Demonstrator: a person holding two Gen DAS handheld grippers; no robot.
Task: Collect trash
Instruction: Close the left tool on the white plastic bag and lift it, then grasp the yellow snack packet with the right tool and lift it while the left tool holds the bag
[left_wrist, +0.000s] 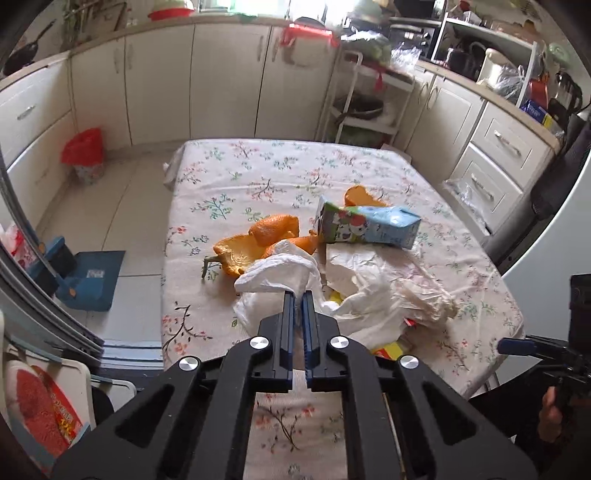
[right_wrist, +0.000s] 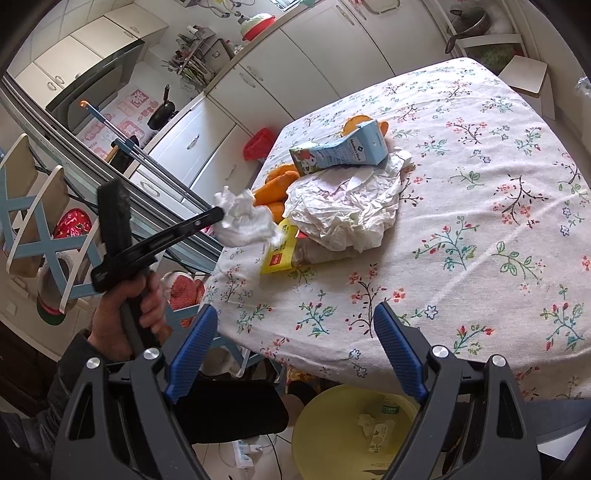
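Observation:
A heap of trash lies on the flowered tablecloth (left_wrist: 258, 166): orange peels (left_wrist: 258, 240), a blue milk carton (left_wrist: 369, 225) on its side, crumpled white paper (left_wrist: 373, 266) and a yellow wrapper (right_wrist: 280, 247). My left gripper (left_wrist: 299, 295) is shut on a crumpled white tissue (left_wrist: 277, 269). In the right wrist view the left gripper (right_wrist: 221, 214) holds that tissue (right_wrist: 243, 221) above the table's left edge. My right gripper (right_wrist: 291, 354) stands open over the table's near edge with nothing between its fingers. Below it on the floor is a yellow bin (right_wrist: 332, 417) holding a few scraps.
On the floor left of the table are a small bin with a red liner (left_wrist: 83, 155) and a blue dustpan (left_wrist: 92, 280). Cream cabinets (left_wrist: 221, 81) line the walls and a white trolley (left_wrist: 365, 107) stands behind the table. A black chair seat (right_wrist: 229, 410) sits by the yellow bin.

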